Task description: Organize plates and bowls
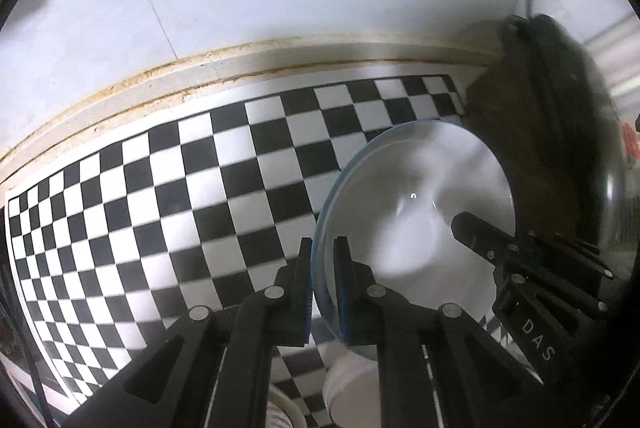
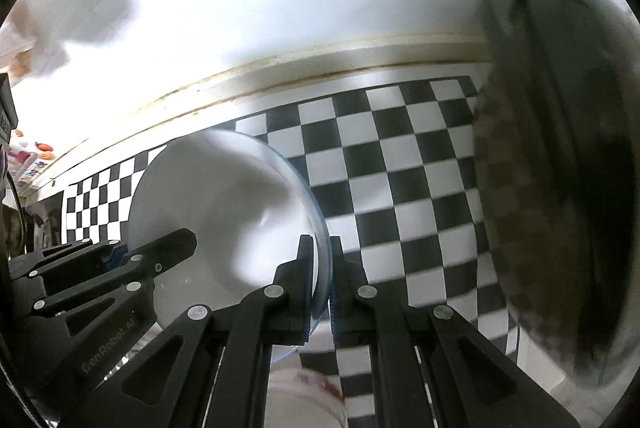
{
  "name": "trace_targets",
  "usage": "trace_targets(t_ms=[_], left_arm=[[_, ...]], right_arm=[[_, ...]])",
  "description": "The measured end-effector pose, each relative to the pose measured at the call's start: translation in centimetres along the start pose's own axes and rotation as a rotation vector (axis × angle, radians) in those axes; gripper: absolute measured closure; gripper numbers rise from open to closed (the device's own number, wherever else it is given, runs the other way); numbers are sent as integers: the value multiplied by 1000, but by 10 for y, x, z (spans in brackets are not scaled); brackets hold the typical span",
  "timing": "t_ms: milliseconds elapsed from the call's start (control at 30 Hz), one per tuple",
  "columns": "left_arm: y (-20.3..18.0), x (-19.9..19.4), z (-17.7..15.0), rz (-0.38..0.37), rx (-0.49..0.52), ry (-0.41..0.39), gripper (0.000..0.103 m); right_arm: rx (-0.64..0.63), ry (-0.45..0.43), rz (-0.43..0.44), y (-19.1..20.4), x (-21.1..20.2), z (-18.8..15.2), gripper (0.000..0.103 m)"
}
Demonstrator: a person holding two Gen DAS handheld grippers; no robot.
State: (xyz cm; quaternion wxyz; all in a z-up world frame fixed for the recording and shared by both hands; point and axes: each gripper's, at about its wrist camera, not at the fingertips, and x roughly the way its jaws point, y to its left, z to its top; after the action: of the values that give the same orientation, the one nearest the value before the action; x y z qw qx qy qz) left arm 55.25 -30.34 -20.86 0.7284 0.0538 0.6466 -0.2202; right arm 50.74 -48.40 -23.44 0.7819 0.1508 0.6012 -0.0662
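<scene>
I have one glass bowl [image 1: 416,203] clenched by both grippers, left [image 1: 323,248] and right [image 2: 320,248], over the checkered mat [image 1: 180,187].

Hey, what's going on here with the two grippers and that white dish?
A person is holding one white plate with both handheld grippers. The left gripper is shut on the rim at one side, and the right gripper is shut on the rim opposite. The plate hangs above the checkered mat, by a dark basket-like object. A white container sits below.
</scene>
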Motion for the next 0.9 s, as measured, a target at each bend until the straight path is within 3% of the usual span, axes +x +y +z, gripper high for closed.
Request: trace_targets(t_ms=[433, 633, 900], left_arm=[[-29, -29, -82, -25, 103, -14, 95], [-35, -25, -115, -31, 138, 27, 95], [-36, 10, -146, -13, 155, 115, 95]], right_arm=[[28, -51, 1, -10, -64, -111, 95], [28, -28, 1, -13, -58, -142, 95], [42, 52, 2, -20, -22, -169, 95]])
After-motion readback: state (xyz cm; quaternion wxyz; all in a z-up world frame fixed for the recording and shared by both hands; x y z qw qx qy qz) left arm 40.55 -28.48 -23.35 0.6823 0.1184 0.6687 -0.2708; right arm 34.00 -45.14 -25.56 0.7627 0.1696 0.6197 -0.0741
